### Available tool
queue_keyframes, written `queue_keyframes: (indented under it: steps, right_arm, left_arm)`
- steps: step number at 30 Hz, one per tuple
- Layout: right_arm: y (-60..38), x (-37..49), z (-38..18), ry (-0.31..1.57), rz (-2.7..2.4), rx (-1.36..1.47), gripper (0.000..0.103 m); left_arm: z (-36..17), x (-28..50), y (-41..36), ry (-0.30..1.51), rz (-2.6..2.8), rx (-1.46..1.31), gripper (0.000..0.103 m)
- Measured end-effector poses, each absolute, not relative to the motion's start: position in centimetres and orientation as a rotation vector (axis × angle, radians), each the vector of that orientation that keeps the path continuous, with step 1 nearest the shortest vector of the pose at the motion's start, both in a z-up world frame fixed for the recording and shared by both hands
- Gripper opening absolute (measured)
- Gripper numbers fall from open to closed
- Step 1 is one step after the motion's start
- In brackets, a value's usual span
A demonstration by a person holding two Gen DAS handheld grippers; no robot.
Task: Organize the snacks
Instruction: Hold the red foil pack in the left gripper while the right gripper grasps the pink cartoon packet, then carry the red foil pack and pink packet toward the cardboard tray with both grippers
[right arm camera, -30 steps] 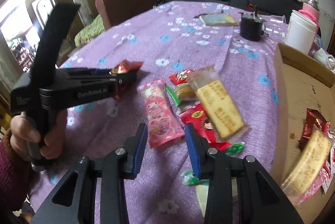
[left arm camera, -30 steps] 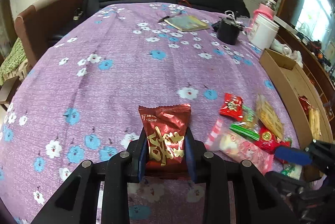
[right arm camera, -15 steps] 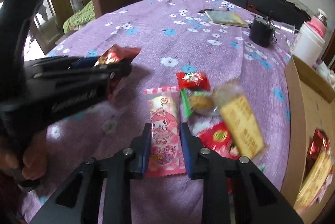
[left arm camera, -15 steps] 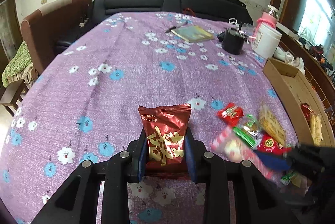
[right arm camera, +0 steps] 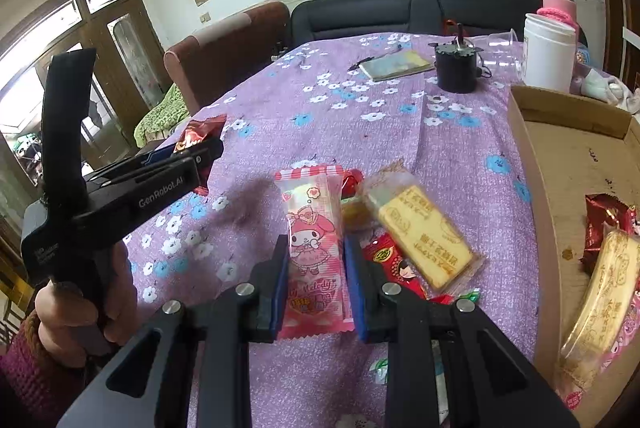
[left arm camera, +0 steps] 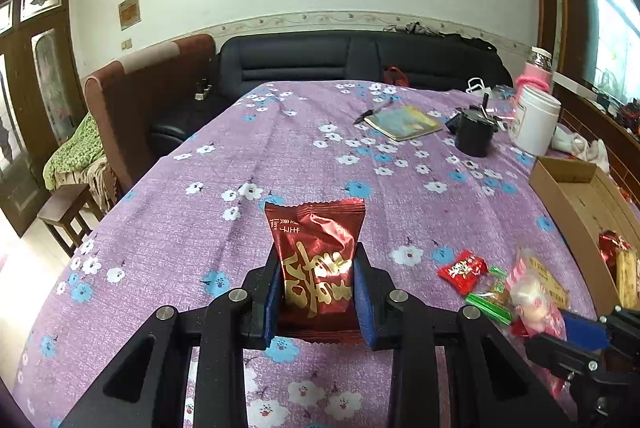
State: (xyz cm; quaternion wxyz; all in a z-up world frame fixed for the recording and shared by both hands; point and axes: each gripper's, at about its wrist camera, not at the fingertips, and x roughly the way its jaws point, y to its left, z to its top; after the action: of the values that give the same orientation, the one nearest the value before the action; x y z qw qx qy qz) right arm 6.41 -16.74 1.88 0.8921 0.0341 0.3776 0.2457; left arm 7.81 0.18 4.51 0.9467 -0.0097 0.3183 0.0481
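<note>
My left gripper (left arm camera: 316,268) is shut on a dark red snack packet (left arm camera: 316,240) with gold characters, held upright above the purple flowered tablecloth (left arm camera: 280,156). In the right wrist view this gripper (right arm camera: 200,156) shows at the left, held by a hand in a maroon sleeve. My right gripper (right arm camera: 316,248) is shut on a pink cartoon-print snack packet (right arm camera: 314,220), with both pads pressing its sides. Beside it lie a yellow biscuit pack (right arm camera: 424,232) and a red packet (right arm camera: 392,260). In the left wrist view the right gripper (left arm camera: 580,324) shows at the lower right.
A shallow cardboard box (right arm camera: 536,188) stands along the right edge, holding a red packet and a biscuit pack (right arm camera: 608,276). A small red candy (left arm camera: 462,270) and a green one (left arm camera: 488,304) lie loose. Farther back stand a black pot (left arm camera: 474,136), a white jar (left arm camera: 534,124) and a notebook (left arm camera: 402,122).
My right gripper moved over the pink packet and closed on it. Both views have tilted upward, showing more wall. The left gripper kept its hold on the red packet.
</note>
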Motion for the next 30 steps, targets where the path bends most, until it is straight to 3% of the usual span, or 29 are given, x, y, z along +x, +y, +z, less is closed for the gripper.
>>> queue_keyframes:
  steps: [13,25,30]
  right_arm:
    - [-18.3,6.6,2.8,0.749,0.422,0.079,0.025]
    - [-24.4,6.8,12.2,0.576,0.208,-0.031,0.025]
    - [-25.0,5.6,9.5,0.618,0.233,0.039,0.025]
  left_arm:
    - [4.3,7.7,-0.9,0.653,0.083,0.018,0.033]
    - [5.0,6.5,-1.2,0.601,0.096,0.043,0.033]
    - [5.1,6.4,-1.3,0.591,0.099,0.05,0.033]
